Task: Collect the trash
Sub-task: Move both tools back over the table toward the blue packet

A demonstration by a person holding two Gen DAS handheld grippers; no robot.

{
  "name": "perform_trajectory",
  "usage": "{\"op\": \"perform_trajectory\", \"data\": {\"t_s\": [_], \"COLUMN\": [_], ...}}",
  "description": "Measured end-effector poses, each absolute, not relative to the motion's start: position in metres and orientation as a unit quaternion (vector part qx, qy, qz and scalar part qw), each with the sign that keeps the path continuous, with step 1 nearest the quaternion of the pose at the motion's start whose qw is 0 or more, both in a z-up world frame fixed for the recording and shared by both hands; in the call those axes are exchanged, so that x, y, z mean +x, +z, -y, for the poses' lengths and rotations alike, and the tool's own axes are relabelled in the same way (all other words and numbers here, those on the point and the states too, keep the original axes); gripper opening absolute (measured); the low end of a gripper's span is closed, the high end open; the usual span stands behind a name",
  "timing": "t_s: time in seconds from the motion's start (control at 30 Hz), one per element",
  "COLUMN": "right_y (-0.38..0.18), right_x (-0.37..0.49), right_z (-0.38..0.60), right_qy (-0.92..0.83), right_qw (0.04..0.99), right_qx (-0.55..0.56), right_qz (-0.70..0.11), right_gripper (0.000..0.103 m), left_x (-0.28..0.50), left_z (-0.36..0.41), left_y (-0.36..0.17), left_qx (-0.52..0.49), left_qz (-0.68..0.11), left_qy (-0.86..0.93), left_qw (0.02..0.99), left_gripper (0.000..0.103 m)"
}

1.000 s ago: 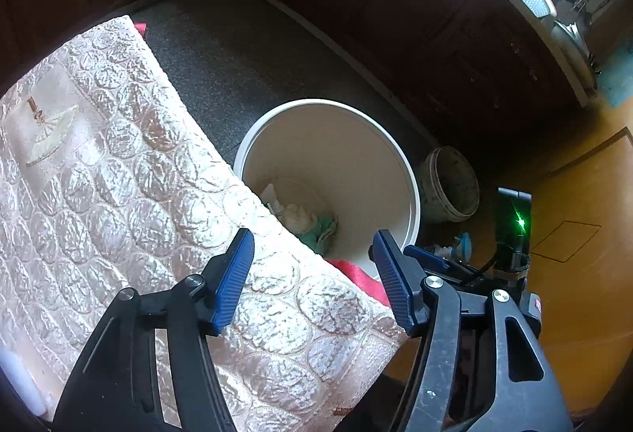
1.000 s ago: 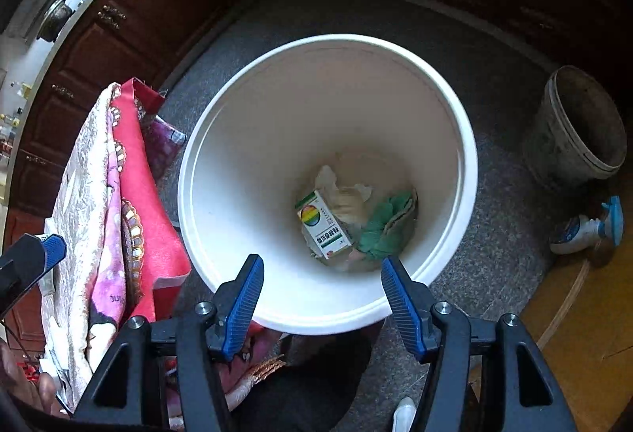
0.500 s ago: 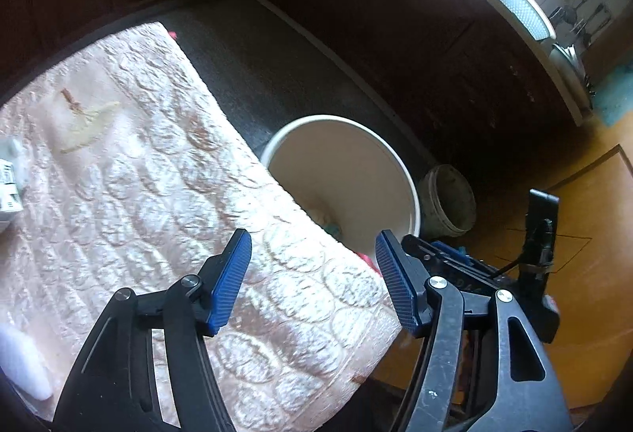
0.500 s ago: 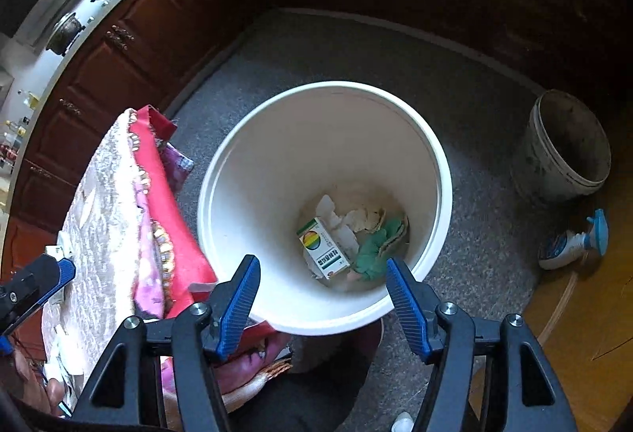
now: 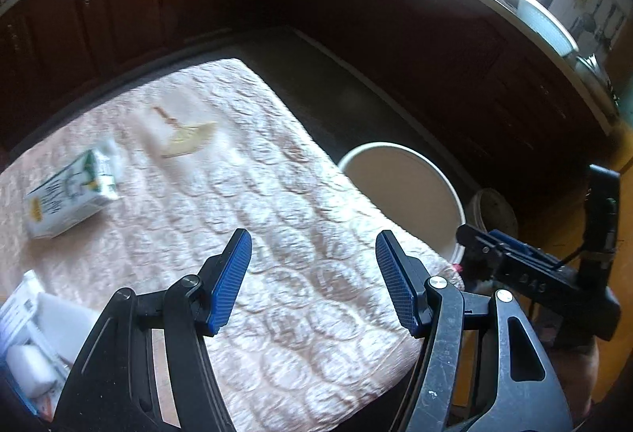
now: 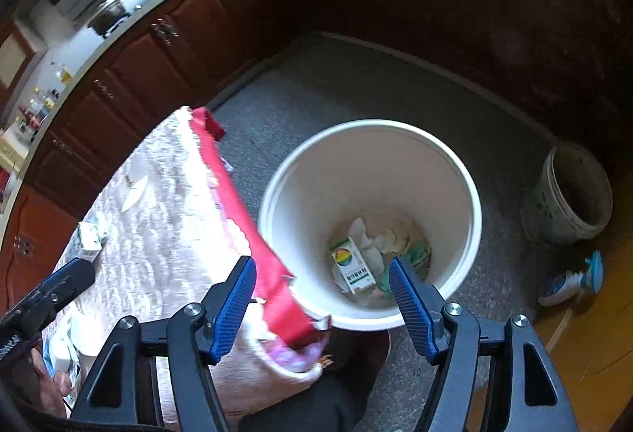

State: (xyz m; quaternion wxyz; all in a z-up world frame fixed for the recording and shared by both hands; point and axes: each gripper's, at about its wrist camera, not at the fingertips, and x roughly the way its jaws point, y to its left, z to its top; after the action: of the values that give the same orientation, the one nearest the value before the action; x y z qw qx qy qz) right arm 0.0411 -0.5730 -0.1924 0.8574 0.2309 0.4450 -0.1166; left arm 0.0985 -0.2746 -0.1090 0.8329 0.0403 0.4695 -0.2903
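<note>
Dark wooden kitchen cabinets (image 5: 130, 8) all round, grey speckled floor (image 6: 336, 91) below, quilted pink cloth (image 5: 253, 202) over a table.

Left gripper (image 5: 312, 273) over the cloth, pointed down at it, blue pads spread with nothing between them. Ahead and to its left on the cloth, well apart: a small white carton (image 5: 71, 190) with green and yellow print, lying on its side, blurred. Farther ahead, beyond the carton: a pale flat scrap (image 5: 186, 139) with a reddish stem, kind not clear. Near its left finger, at the picture's lower edge: white packets (image 5: 31, 345), partly cut off. Ahead and to its right, past the cloth's edge: white bucket (image 5: 399, 190) on the floor, its contents hidden from this view.

Right gripper (image 6: 322, 297) above the bucket's near rim (image 6: 372, 323), jaws just widened further, standing apart, empty. Straight ahead between its fingers, down on the bucket's bottom: a small box (image 6: 352, 266) with a rainbow mark, crumpled white paper (image 6: 376, 238), something green (image 6: 419, 254). Just beside its left finger: red fabric edge (image 6: 257, 242) hanging off the table corner, touching the bucket's rim. Far off to its right on the floor: a dirty grey bucket (image 6: 573, 198) and a spray bottle (image 6: 573, 279) lying down.
</note>
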Motion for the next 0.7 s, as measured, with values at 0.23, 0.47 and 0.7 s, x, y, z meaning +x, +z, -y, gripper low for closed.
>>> {"op": "perform_trajectory", "data": {"t_s": [0.23, 0.47, 0.7], "right_y": [-0.166, -0.156, -0.15], "right_x": [0.045, 0.053, 0.056], "right_z": [0.532, 0.491, 0.454], "right_qy": [-0.089, -0.054, -0.023], "right_qw": [0.883, 0.892, 0.9], "right_qx": [0.193, 0.169, 0.146], "right_qz": [-0.419, -0.416, -0.41], "right_gripper": [0.073, 0.074, 0.075], "left_x": [0.092, 0.086, 0.078], "left_z": [0.248, 0.212, 0.177], "left_y": [-0.098, -0.089, -0.084], "left_qx": [0.048, 0.046, 0.039], "left_qz": [-0.442, -0.422, -0.403], "left_qy": [-0.251, -0.215, -0.176], "left_qw": [0.86, 0.879, 0.897], "left_gripper": [0.064, 0.064, 0.064]}}
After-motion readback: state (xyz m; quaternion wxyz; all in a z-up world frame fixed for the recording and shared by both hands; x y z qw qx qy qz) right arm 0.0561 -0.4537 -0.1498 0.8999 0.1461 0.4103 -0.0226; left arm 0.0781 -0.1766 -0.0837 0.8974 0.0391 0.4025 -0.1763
